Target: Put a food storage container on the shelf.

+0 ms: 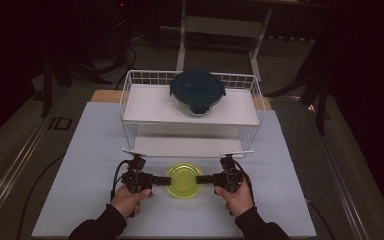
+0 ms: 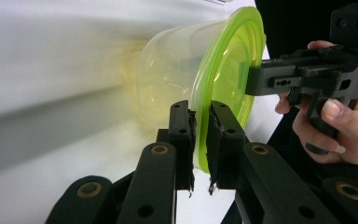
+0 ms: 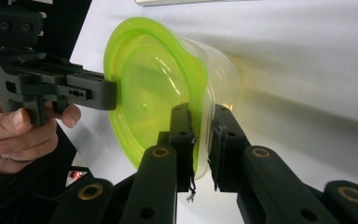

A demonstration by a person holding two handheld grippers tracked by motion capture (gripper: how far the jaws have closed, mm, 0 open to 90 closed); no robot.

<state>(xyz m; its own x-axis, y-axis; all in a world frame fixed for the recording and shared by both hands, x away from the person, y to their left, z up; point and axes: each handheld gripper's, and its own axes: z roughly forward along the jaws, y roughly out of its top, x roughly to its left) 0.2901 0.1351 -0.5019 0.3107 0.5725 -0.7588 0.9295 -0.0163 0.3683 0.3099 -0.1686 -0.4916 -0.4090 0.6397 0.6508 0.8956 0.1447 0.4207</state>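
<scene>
High view | round clear plastic tub, lime lid | left hand-held gripper, right hand-held gripper clamp rim

White table with a pale sheet-like top, wooden edge peeking out at the back. Sitting on it: a white wire rack toward the far side, two shelves, with a dark-lidded glass container up on the top one. In front of the rack, near the close edge, a clear tub with a lime-green lid.
</scene>
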